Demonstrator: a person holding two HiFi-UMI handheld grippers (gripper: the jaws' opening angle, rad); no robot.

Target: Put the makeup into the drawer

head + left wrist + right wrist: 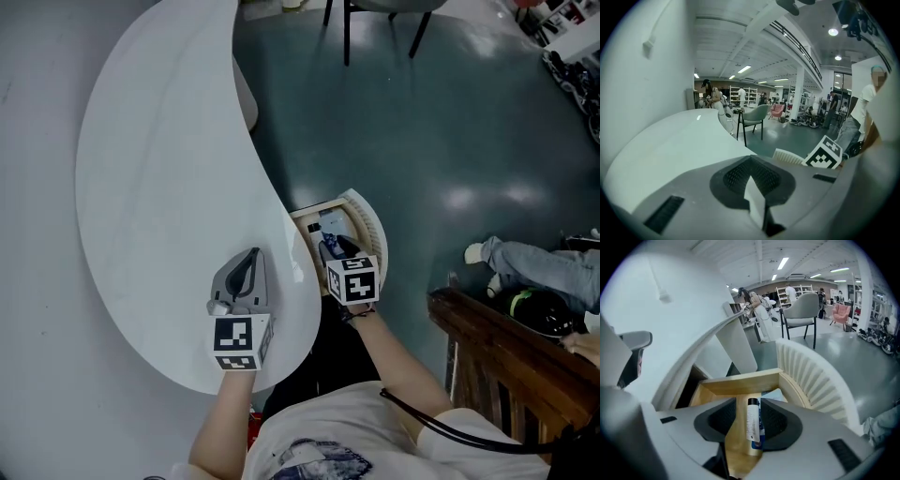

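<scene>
head view – tabletop [159, 187]: a smooth, glossy white slab with one long curved edge, above a dark grey-green floor [422, 122].
head view – left hand-held gripper [251, 258]: grey plastic with a black-and-white marker cube. It hangs over the tabletop near the curved edge, its jaws drawn together to a point.
head view – right hand-held gripper [334, 246]: the same build, hanging over the open drawer [372, 223].
head view – drawer: it stands open below the tabletop's edge, with a curved, white, ribbed front and pale wood inside. A pale flat pack lies in it, and darker things below the jaws cannot be made out.

left gripper view – jaws: grey shells with dark ribbed pads, closed tip to tip with nothing between them.
left gripper view – surroundings: the white tabletop sweeps ahead. The drawer's ribbed front and the other gripper's marker cube show at the right.

right gripper view – jaws: well apart, the pads pressing on nothing.
right gripper view – makeup tube [753, 420]: slim, white and round, with a black cap and fine dark print. It lies on the drawer's wooden bottom, seen in the gap between the jaws, with its cap toward the back wall.
right gripper view – blue item [761, 430]: just beside the tube on its right. Whether the two touch cannot be told.
right gripper view – drawer: straight honey-coloured wooden walls, with the fluted white front curving round at the right.
</scene>
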